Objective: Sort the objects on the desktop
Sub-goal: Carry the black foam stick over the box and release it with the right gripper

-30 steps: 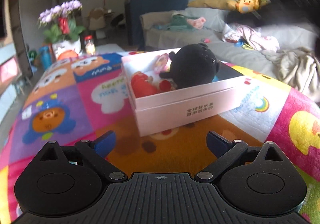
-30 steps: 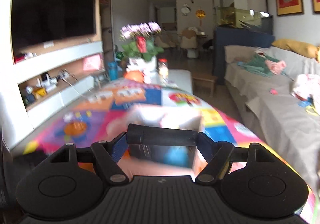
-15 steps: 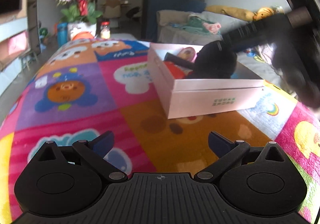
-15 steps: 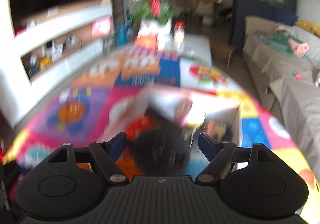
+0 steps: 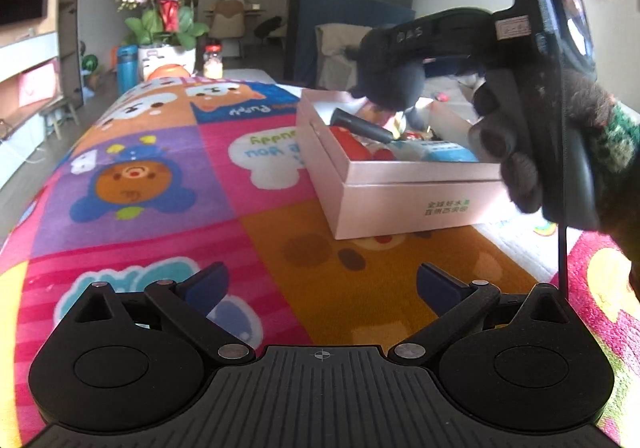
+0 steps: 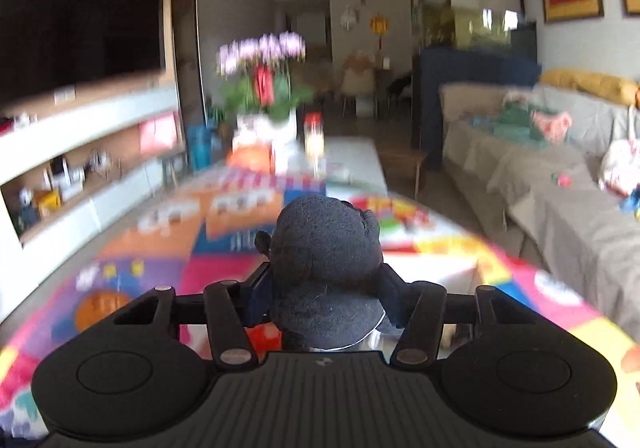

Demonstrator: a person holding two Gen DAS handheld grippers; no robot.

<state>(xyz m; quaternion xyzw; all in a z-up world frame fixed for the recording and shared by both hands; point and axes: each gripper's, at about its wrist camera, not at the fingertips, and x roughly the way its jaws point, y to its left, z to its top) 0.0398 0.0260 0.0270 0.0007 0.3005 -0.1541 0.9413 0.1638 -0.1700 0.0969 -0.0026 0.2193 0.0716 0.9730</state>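
A pink cardboard box (image 5: 404,191) stands on the colourful cartoon tablecloth (image 5: 168,183), right of centre in the left wrist view. It holds a red toy (image 5: 352,145), a black cylinder (image 5: 362,125) and a light blue item (image 5: 444,153). My right gripper (image 6: 324,292) is shut on a black plush toy (image 6: 326,272) and holds it above the box; the plush also shows in the left wrist view (image 5: 394,81). My left gripper (image 5: 322,282) is open and empty, low over the cloth in front of the box.
A pot of purple flowers (image 5: 166,23), a blue bottle (image 5: 127,65) and a jar (image 5: 213,61) stand at the table's far end. A sofa with clothes (image 6: 560,167) runs along the right. A TV shelf unit (image 6: 80,151) is on the left.
My right gripper dropped the black cylinder into the box, closed on the black plush toy and lifted it out. The left gripper drew back a little and stayed open.
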